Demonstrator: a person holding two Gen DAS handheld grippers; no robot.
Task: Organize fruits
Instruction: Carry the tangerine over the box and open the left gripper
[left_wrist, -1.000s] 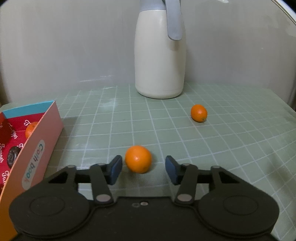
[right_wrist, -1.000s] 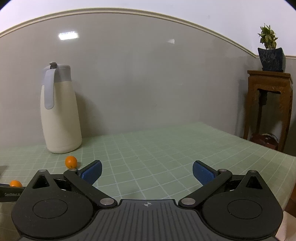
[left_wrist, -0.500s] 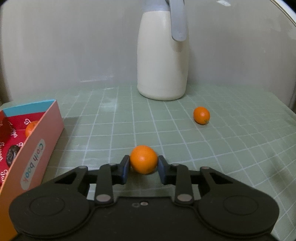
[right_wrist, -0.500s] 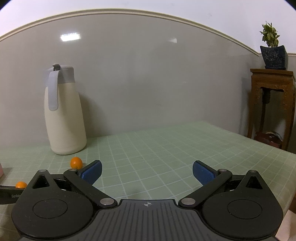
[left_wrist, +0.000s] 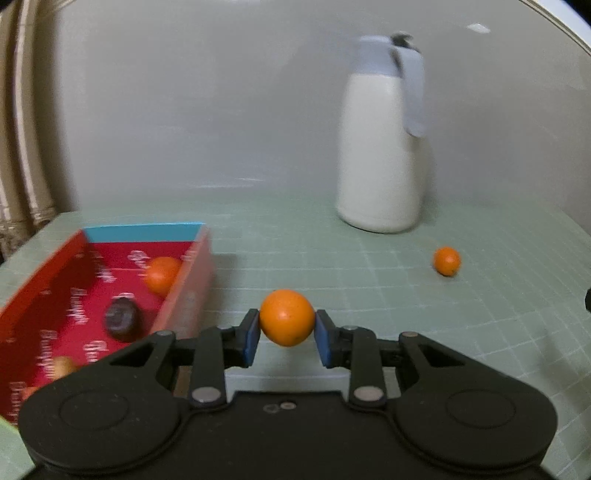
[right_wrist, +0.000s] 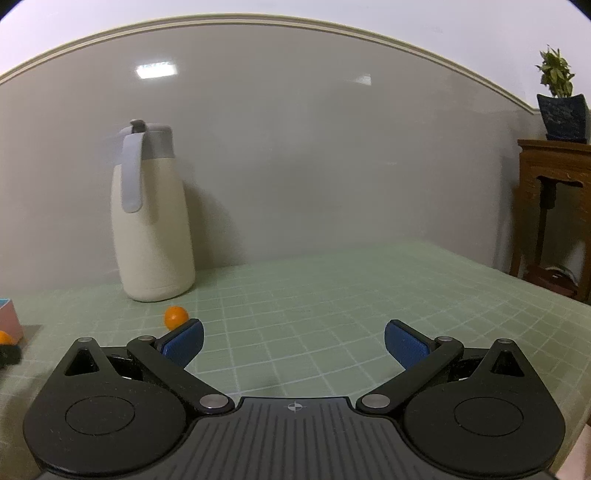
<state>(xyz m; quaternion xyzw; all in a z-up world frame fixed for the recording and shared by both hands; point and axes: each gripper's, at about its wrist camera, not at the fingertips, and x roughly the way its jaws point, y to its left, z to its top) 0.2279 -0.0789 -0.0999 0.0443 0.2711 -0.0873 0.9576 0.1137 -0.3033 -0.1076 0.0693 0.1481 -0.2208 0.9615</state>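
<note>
Small oranges, one lifted, one loose, one boxed.

A small round glossy orange fruit (left_wrist: 287, 317) is pinched between the blue fingers (left_wrist: 250, 338), clear of the green gridded counter (left_wrist: 406, 302) and just right of the open red cardboard box with a blue end wall (left_wrist: 144, 233). A second, smaller orange fruit (left_wrist: 447, 261) lies alone on the counter, well apart to the right. A third orange fruit (left_wrist: 161, 275) sits in the box's far right corner, near a dark oval fruit (left_wrist: 122, 320); a blurred yellowish fruit (left_wrist: 62, 365) lies nearer.

Soft indoor light, motion blur, fisheye warping
</note>
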